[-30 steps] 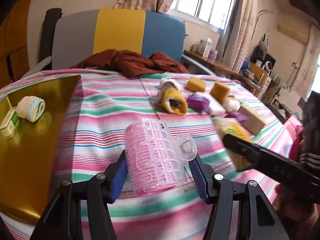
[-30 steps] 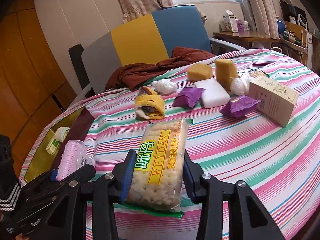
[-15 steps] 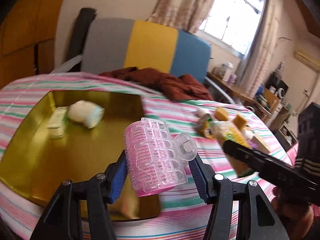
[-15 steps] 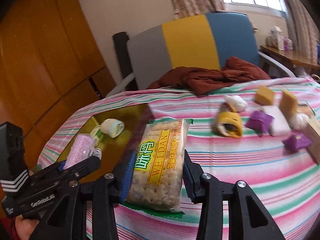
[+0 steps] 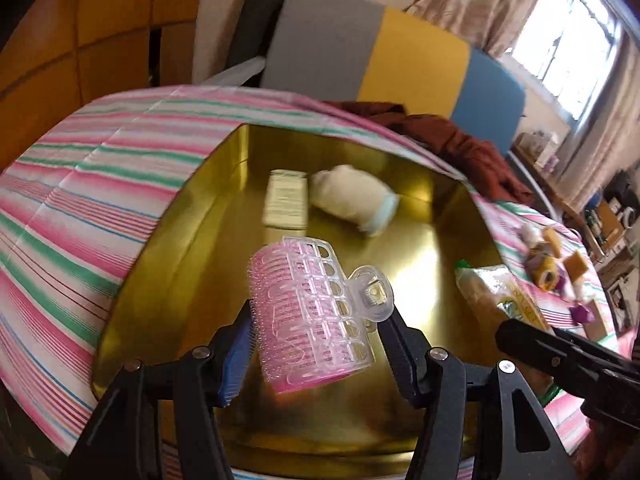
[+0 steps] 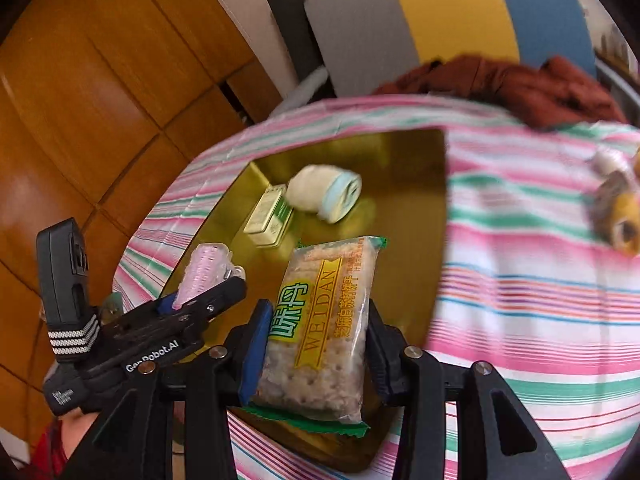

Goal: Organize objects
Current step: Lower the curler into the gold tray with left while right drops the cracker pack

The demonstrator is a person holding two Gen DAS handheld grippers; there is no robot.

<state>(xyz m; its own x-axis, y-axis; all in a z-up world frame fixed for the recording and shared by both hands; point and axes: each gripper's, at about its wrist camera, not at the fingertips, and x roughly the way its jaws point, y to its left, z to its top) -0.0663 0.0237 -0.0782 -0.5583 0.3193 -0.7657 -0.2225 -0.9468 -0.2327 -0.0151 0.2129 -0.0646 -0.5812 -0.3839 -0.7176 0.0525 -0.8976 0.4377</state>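
Note:
My left gripper (image 5: 316,336) is shut on a pink hair roller (image 5: 310,316) with a clear clip, held above the gold tray (image 5: 176,232). The roller also shows in the right wrist view (image 6: 204,276). My right gripper (image 6: 316,344) is shut on a pack of Weidan crackers (image 6: 324,320), held over the tray's near part (image 6: 412,184). The crackers show at the right of the left wrist view (image 5: 496,292). In the tray lie a small white and green box (image 6: 270,216) and a rolled cream towel (image 6: 326,192).
The tray sits on a table with a pink, green and white striped cloth (image 6: 540,280). More items lie at the far right (image 5: 556,272). A dark red cloth (image 6: 520,84) lies before a grey, yellow and blue chair (image 6: 440,20). Wooden panels stand at the left.
Both grippers have swung left from the striped cloth to above the gold tray, each still holding its object. The tray now fills the middle of both views.

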